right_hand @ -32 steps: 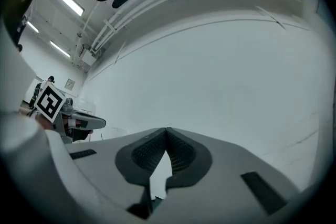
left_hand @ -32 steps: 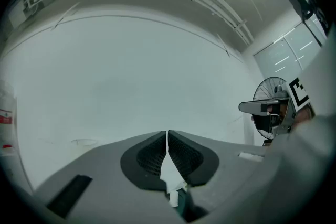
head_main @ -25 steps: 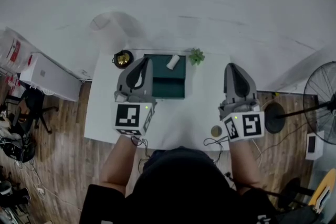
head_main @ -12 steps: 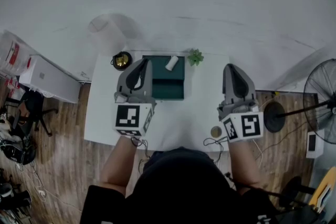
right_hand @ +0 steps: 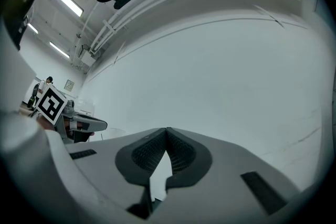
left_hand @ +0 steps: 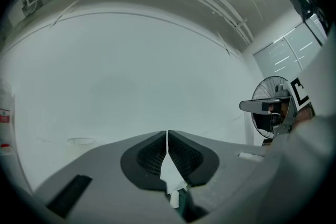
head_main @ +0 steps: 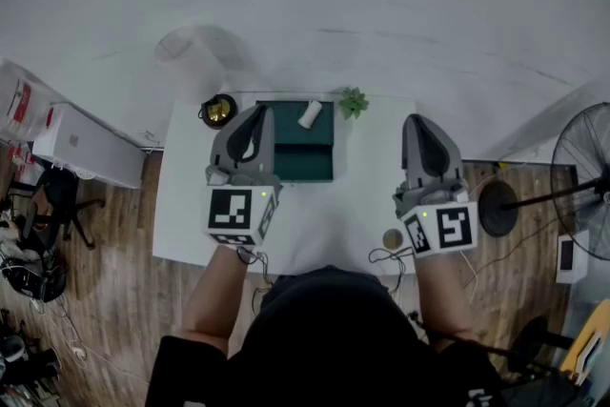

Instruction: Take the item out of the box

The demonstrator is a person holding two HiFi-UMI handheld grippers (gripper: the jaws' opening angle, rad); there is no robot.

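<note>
The item (head_main: 311, 114) is a small white roll-like thing lying at the far end of the open teal box (head_main: 303, 148); it is too small to say what it is. The left gripper (head_main: 257, 112) covers the box's left edge, and the person's head and dark top hide the near edge of the table (head_main: 186, 205). Both gripper views look up at bare wall, so they show almost none of the table: only a sliver of teal and white shows under the left pads. Both pairs of jaws are pressed together with nothing between them; the right gripper (head_main: 417, 121) hangs over bare table, well apart from the box. Against the earlier frames the grippers hold the same places, and the whole scene has only slid slightly up and left in the head view. The table is white, with a dark, gold-centred pot (head_main: 218, 110) left of the box and a small plant (head_main: 354, 102) at its right far corner. The floor (head_main: 105, 300) is wood, a fan (head_main: 583, 186) stands at the right, and a white carton (head_main: 81, 143) lies at the left.
</note>
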